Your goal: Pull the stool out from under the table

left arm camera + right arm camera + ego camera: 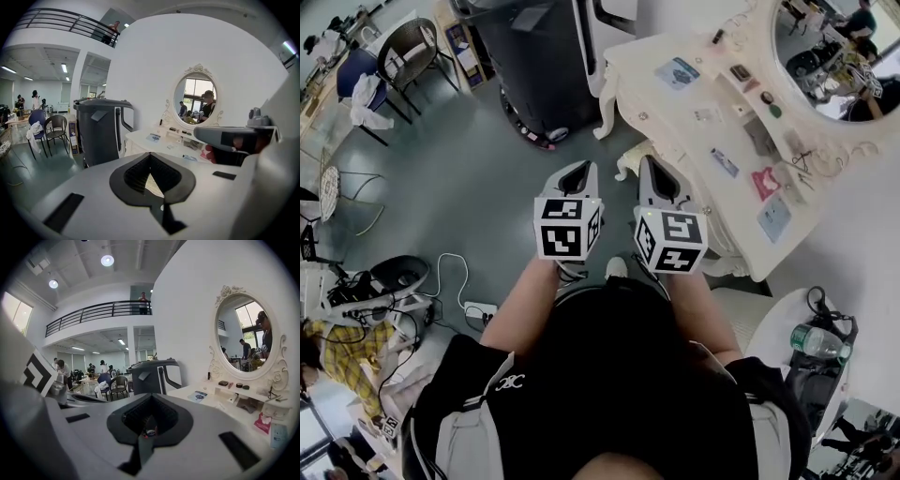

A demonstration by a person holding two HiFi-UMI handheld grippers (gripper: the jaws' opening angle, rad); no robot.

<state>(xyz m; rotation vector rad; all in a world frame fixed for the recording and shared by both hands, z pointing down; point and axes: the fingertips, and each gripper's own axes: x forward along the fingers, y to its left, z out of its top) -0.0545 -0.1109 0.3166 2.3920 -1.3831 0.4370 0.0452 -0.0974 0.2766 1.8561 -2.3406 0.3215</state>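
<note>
While both hover side by side, left gripper (pixel 577 171) jaws together and empty, right gripper (pixel 659 169) likewise closed on nothing, cream stool (pixel 627 161) tucked under white dressing table (pixel 675 108) just ahead.

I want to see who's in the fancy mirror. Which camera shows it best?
The right gripper view: the oval mirror looks big and whole, with people reflected in it. The left gripper view shows the mirror whole but smaller. The head view catches only part of it, from above, at the top right corner.
</note>
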